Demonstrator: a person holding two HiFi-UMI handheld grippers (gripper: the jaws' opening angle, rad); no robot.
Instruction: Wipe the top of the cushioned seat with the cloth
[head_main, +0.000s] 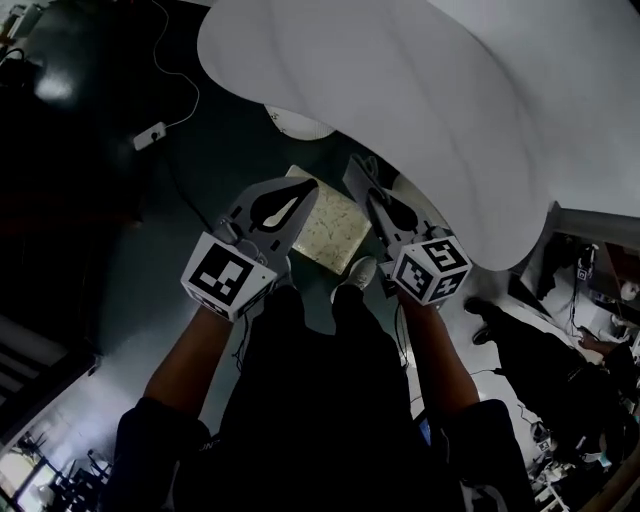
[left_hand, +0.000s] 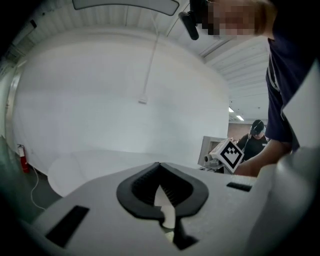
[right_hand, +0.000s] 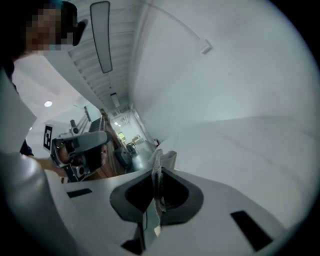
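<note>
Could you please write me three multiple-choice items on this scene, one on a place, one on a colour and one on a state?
1. What colour is the cushioned seat? A. black. B. red. C. white.
2. Where is the cloth? A. on the seat top. B. between the left claw and the right claw. C. on the floor.
3. What is the right claw doing? A. gaping empty. B. pinching the cloth. C. gripping a cable.
Answers: 1 C, its top is white; 2 B, the head view shows it there; 3 B, the right gripper view shows fabric in the shut claw.
</note>
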